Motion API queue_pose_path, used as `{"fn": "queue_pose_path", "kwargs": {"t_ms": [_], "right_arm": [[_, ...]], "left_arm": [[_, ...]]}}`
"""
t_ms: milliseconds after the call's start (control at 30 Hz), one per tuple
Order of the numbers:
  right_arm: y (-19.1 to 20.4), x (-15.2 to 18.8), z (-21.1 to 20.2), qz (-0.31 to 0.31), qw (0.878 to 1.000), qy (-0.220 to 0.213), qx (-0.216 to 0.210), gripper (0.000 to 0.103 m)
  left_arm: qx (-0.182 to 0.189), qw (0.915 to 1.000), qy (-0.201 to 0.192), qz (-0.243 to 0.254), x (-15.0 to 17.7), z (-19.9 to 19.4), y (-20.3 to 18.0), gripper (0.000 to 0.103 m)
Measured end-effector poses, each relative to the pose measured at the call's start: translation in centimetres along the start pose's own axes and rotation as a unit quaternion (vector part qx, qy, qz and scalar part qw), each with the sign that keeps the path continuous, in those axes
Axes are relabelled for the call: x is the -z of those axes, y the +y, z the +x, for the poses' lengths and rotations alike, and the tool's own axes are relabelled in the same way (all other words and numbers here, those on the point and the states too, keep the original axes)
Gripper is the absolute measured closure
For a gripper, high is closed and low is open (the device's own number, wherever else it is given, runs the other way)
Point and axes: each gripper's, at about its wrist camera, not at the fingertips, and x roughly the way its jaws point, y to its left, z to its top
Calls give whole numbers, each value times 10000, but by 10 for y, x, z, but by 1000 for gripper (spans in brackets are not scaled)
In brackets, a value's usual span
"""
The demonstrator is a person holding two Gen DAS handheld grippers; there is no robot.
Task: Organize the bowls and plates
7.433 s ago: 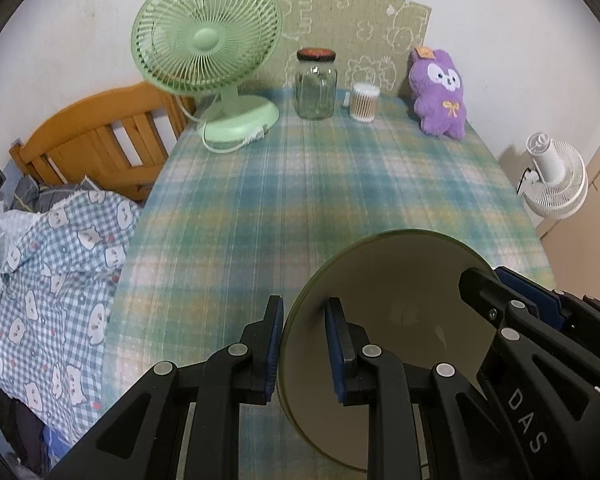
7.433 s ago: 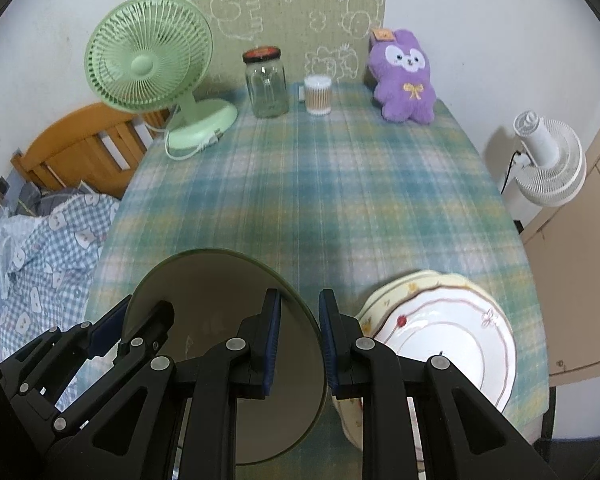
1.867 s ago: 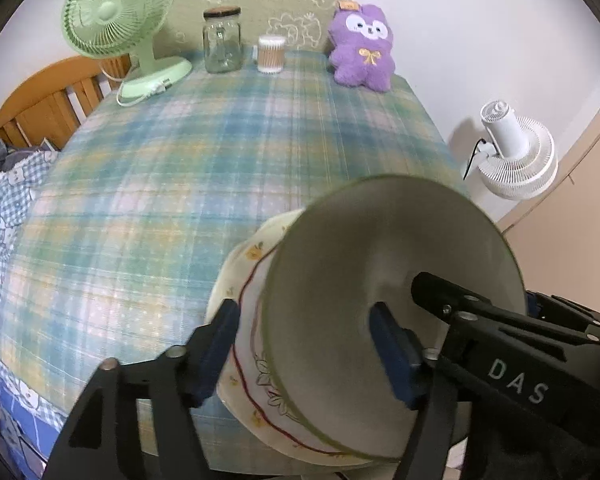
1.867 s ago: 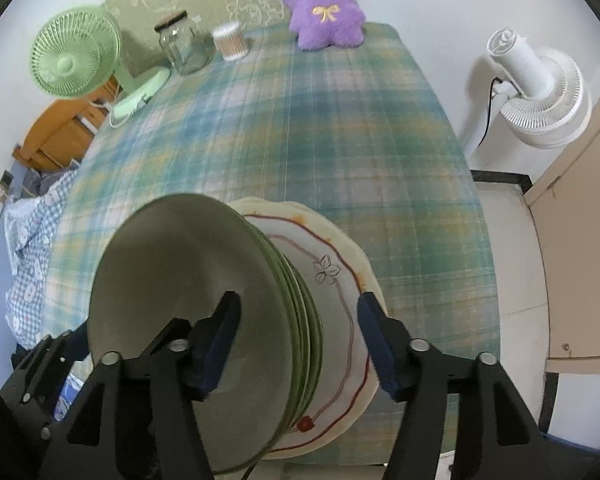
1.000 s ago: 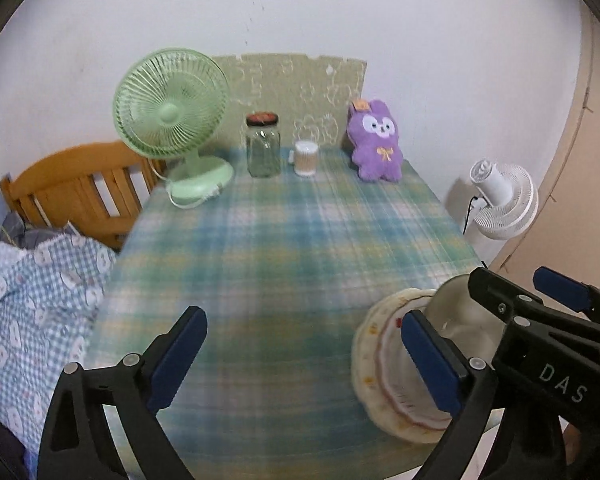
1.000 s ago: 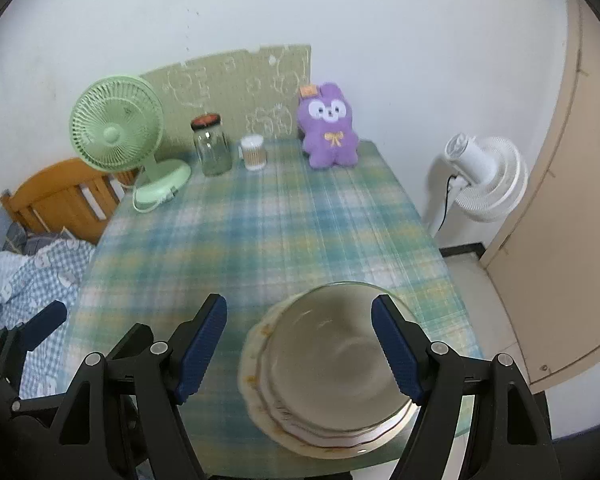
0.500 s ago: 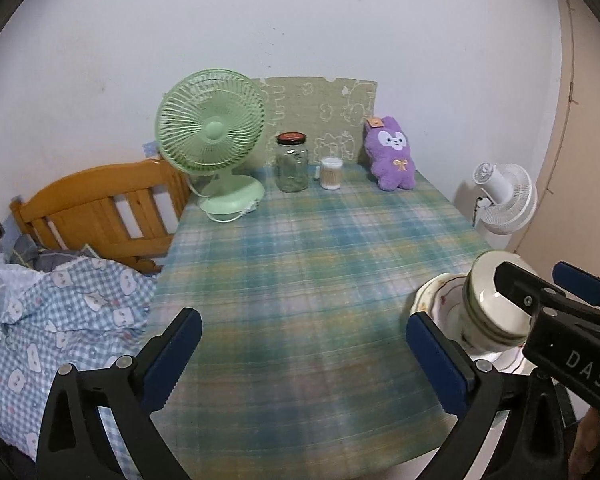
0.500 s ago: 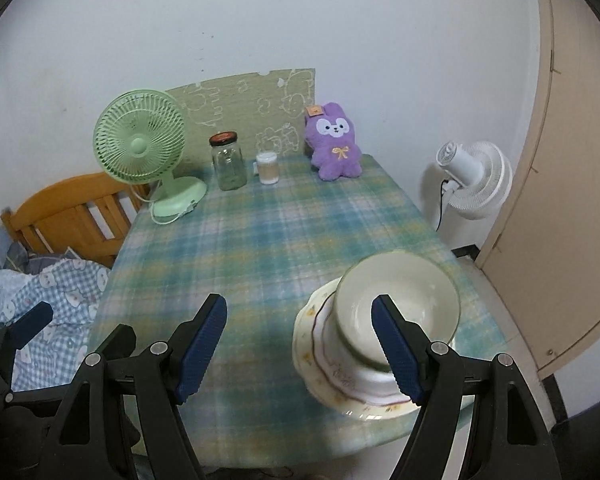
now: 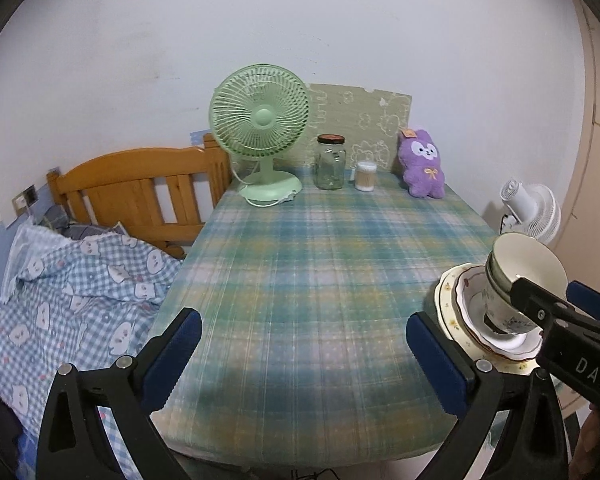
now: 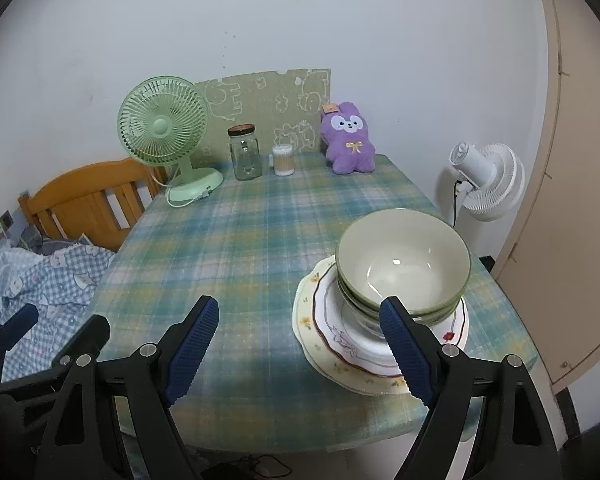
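Since the frames of a few seconds ago both grippers have let go of the green bowl and drawn back from the table; it now sits nested on the stack, no longer clamped at its rim. The left gripper (image 9: pixel 300 342) has its blue ribbed pads spread wide with nothing between them; the right gripper (image 10: pixel 300 334) stands likewise wide apart and empty, above the near edge of the table (image 10: pixel 236 240).

The stack sits at the table's near right corner; at the bottom a broad cream plate (image 10: pixel 320 364) with a scalloped rim and small floral marks; on it a white plate (image 10: pixel 332 320) edged with a dark red line; on that the green bowls (image 10: pixel 404 268), round, glazed and glossy, pale inside, rims darker, nested one within another and sitting level.

The table carries a soft plaid cloth in teal, yellow and white; along its far edge stand a pale green plastic fan (image 10: pixel 162 128) with a round wire-style grille, a clear glass jar (image 10: pixel 245 158) with a dark lid, a small round container (image 10: pixel 283 160) and a purple plush toy (image 10: pixel 350 140); a white floor fan (image 10: pixel 488 176) stands beyond the table's right side; a wooden slatted headboard (image 9: pixel 140 188) and checked bedding (image 9: pixel 60 280) lie to the left.
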Motion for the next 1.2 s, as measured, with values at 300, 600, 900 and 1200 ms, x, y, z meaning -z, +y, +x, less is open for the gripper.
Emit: {"fn": "queue_pose_path", "kwargs": {"t_ms": [300, 600, 900, 1200], "right_arm": [[-5, 22, -6, 26, 9997, -240, -19, 18], [-4, 24, -12, 68, 9995, -307, 35, 18], [-2, 22, -13, -12, 9997, -257, 5, 18], [-5, 20, -14, -3, 9997, -248, 27, 18]], "left_arm": [[-11, 9997, -258, -7, 20, -5, 0, 0], [10, 9992, -389, 119, 19, -12, -5, 0], [-52, 9993, -369, 19, 16, -13, -3, 0], [-56, 9992, -407, 27, 15, -13, -6, 0]]}}
